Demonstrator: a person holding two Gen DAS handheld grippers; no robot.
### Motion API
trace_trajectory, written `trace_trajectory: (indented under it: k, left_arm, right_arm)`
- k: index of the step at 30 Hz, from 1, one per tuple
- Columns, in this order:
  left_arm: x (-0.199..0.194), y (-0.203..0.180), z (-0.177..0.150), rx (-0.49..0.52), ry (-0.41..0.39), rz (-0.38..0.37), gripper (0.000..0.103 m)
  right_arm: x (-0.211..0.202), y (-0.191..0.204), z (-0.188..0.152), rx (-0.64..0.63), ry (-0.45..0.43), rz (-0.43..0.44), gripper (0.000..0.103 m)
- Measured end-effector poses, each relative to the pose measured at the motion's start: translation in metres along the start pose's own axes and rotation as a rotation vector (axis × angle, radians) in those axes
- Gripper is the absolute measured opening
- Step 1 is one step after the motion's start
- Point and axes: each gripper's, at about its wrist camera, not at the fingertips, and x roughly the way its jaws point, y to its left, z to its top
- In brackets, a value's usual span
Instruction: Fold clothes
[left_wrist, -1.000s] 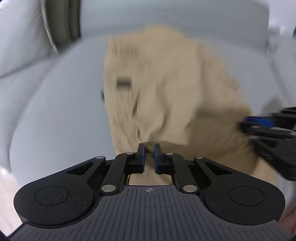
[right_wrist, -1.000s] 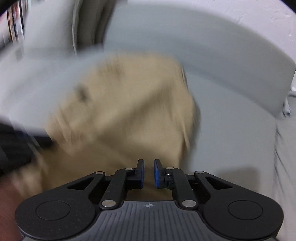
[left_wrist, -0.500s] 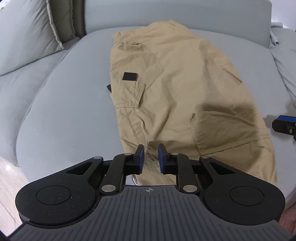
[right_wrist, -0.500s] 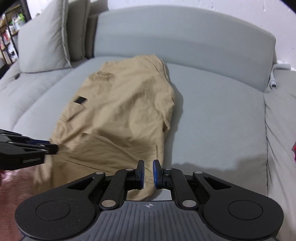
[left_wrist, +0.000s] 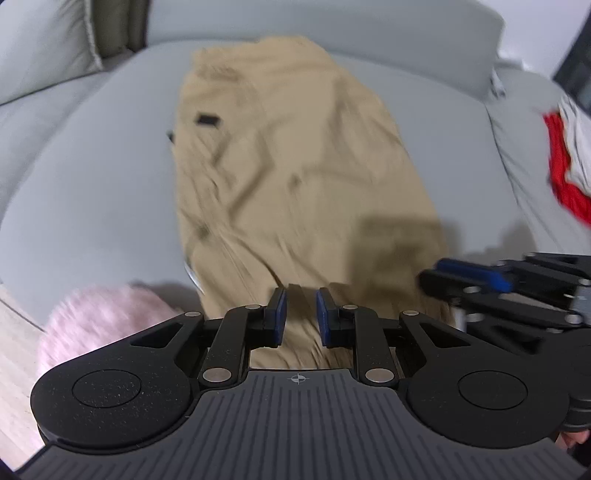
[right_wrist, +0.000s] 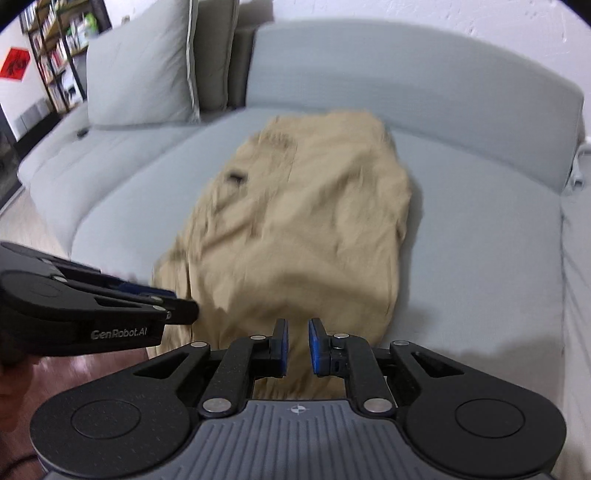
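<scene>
— What's nearest the cameras?

— The two grippers. The left gripper (left_wrist: 298, 314) has a clear gap between its blue pads and nothing pinched; the right gripper (right_wrist: 296, 347) likewise stands parted and empty. Both hover over the near hem, side by side — my guess is so each can take a corner of that edge.

— And the garment?

— The tan trousers (right_wrist: 303, 229) lie lengthwise on the grey sofa seat (right_wrist: 480, 240), near end draped toward the seat's front edge, far end up against the backrest (right_wrist: 406, 81). They look doubled along their length, one cargo pocket with a black tab (left_wrist: 207, 119) facing up, which leaves a narrow strip that would suit folding end to end. Motion blur hides finer creases.

— Anything beyond?

— A pillow (right_wrist: 140, 70) at the far left, a red-and-white cloth (left_wrist: 565, 166) off to the right.
</scene>
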Motion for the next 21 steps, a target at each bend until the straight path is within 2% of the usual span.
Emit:
trace_trajectory:
  k: [3,6,9,11,15,17,19,21]
  left_arm:
    - [0.017,0.004,-0.003,0.002,0.06,-0.002,0.024]
    - [0.011,0.005,0.004,0.017,0.095,-0.006,0.023]
    - [-0.008,0.007,-0.004,0.032,0.062,-0.005,0.026]
    - [-0.019,0.008,-0.013,0.048,0.026,-0.028,0.033]
    - [-0.026,0.007,-0.024,0.062,-0.001,-0.087,0.033]
    - [-0.02,0.005,-0.023,0.06,0.02,-0.078,0.033]
    - [-0.002,0.002,-0.021,0.068,0.113,-0.039,0.035]
    - [0.007,-0.001,-0.021,0.083,0.174,-0.008,0.035]
  right_arm:
    - [0.002,-0.005,-0.006,0.033,0.017,0.002,0.011]
    - [-0.011,-0.009,-0.007,0.087,0.02,0.016,0.013]
    - [-0.027,-0.013,-0.011,0.144,0.009,0.032,0.024]
    - [-0.038,-0.015,-0.014,0.182,0.002,0.043,0.027]
    - [-0.046,-0.025,-0.032,0.262,0.006,0.073,0.034]
    - [-0.047,-0.028,-0.04,0.294,0.015,0.075,0.035]
    - [-0.046,-0.031,-0.045,0.316,0.023,0.077,0.036]
    - [-0.046,-0.033,-0.048,0.33,0.025,0.078,0.037]
